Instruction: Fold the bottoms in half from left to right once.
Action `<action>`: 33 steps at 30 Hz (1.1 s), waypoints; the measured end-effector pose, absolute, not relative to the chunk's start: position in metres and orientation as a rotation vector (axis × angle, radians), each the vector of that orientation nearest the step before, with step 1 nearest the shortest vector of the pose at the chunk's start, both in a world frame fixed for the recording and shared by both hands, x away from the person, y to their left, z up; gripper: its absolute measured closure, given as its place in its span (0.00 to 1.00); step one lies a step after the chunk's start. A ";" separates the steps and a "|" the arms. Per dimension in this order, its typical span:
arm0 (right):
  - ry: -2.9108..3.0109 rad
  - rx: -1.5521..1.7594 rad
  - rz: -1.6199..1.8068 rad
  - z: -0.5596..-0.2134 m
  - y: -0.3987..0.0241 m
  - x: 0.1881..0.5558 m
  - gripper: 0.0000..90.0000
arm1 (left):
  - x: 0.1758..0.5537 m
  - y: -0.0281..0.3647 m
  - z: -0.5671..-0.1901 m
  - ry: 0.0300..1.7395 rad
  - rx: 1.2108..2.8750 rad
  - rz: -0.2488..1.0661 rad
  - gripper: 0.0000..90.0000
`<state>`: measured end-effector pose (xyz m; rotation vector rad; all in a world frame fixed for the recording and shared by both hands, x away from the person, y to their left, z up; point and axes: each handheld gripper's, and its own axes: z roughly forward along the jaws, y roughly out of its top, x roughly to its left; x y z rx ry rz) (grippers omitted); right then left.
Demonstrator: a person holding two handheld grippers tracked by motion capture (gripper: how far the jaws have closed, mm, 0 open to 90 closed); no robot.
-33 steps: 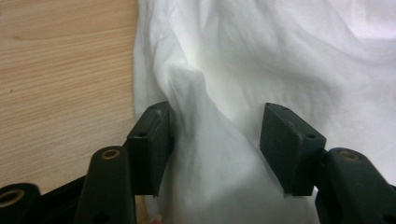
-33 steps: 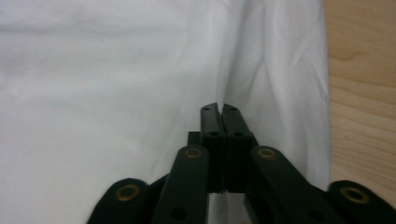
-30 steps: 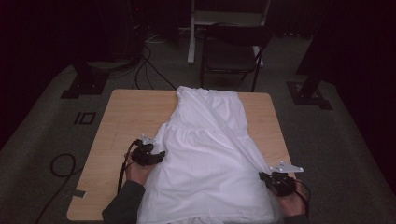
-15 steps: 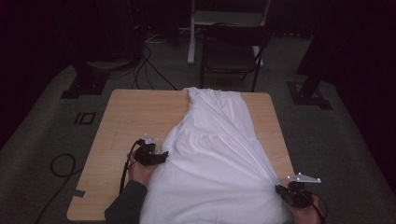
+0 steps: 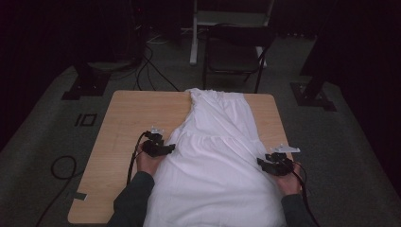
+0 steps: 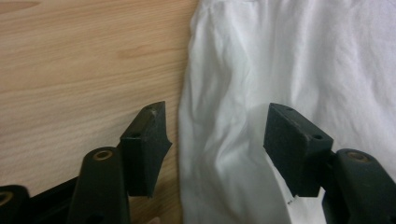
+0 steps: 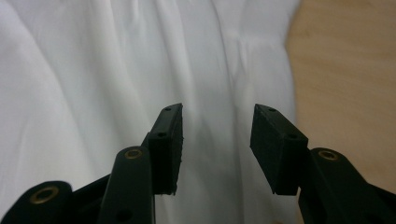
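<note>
Nearest the camera, two dark sleeves come in from the bottom edge of the high view. The left claw (image 5: 171, 148) sits at the left edge of the white dress (image 5: 215, 161); in the left gripper view its jaws stand apart, one over bare wood, the other over cloth, with the dress's edge between them and neither pad pressing on it. They have just been closing a little. The right claw (image 5: 260, 163) sits at the dress's right edge. In the right gripper view its jaws stand apart above the cloth, nothing gripped, and they have just been opening. The dress lies flat along the middle of the wooden surface (image 5: 127, 118), its wide skirt toward the person, its narrow top at the far edge. Beyond the surface stands a dark chair (image 5: 234, 52) on grey floor.
</note>
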<state>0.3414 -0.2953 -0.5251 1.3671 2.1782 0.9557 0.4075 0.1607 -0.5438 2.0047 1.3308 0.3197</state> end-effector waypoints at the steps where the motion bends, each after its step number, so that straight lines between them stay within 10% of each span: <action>1: 2.180 1.347 0.967 -0.523 -0.292 0.348 0.58 | 0.408 0.159 -0.544 1.328 2.008 0.320 0.50; 11: 2.150 1.369 1.062 -0.512 -0.271 0.428 0.55 | 0.409 0.153 -0.543 1.318 2.026 0.282 0.95; 20: 2.294 1.419 1.087 -0.531 -0.250 0.461 0.57 | 0.402 0.152 -0.539 1.295 2.009 0.295 0.96; 24: 2.344 1.420 1.038 -0.532 -0.246 0.459 0.98 | 0.395 0.154 -0.534 1.292 1.974 0.285 0.96; 33: 2.048 1.247 1.004 -0.464 -0.283 0.399 0.98 | 0.335 0.159 -0.526 1.253 1.905 0.246 0.96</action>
